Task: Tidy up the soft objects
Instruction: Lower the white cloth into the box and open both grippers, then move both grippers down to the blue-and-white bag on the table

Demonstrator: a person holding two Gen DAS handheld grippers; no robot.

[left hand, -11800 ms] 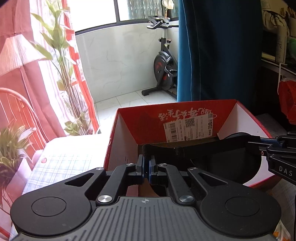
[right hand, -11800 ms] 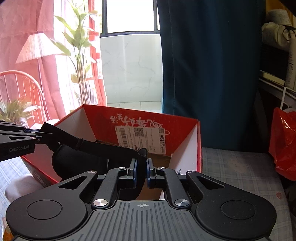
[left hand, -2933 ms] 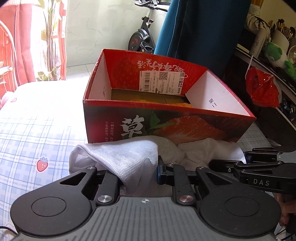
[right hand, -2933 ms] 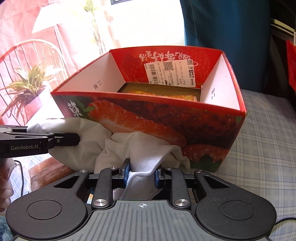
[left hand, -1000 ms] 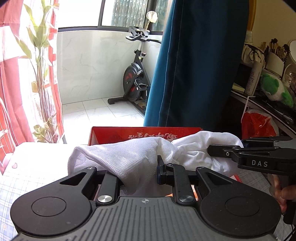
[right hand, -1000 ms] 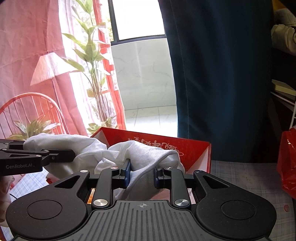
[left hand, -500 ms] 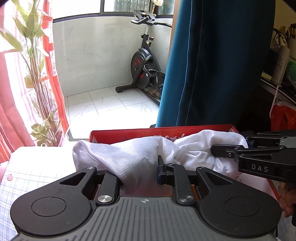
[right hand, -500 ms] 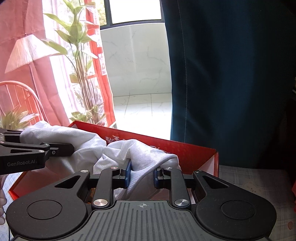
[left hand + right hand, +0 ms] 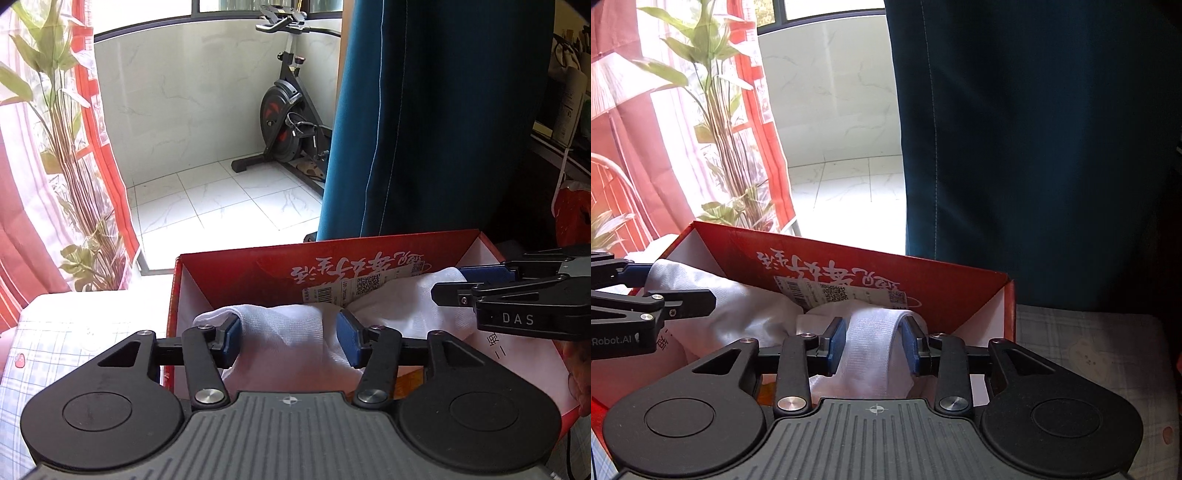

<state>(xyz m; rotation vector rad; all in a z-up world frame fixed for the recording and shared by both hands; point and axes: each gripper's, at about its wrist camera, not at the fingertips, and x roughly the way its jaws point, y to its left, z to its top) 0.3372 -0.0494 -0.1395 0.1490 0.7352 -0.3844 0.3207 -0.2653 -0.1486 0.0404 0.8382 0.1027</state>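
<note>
A white mesh cloth (image 9: 288, 336) lies inside the red strawberry box (image 9: 258, 269), stretched across it. My left gripper (image 9: 290, 338) is open, its blue pads spread on either side of the cloth's left part. My right gripper (image 9: 873, 345) is open too, with the cloth (image 9: 871, 354) loose between its pads inside the box (image 9: 960, 291). The right gripper shows in the left wrist view (image 9: 476, 282) over the cloth's right end. The left gripper shows at the left of the right wrist view (image 9: 679, 291).
The box stands on a checked bedcover (image 9: 74, 350) that also shows in the right wrist view (image 9: 1089, 339). A dark blue curtain (image 9: 424, 118) hangs behind. A plant (image 9: 724, 147), red curtains and an exercise bike (image 9: 291, 122) are beyond. A red bag (image 9: 572, 210) is at the right.
Both grippers have opened and let go of the white cloth. They have come down over the box, and the cloth now rests inside it.
</note>
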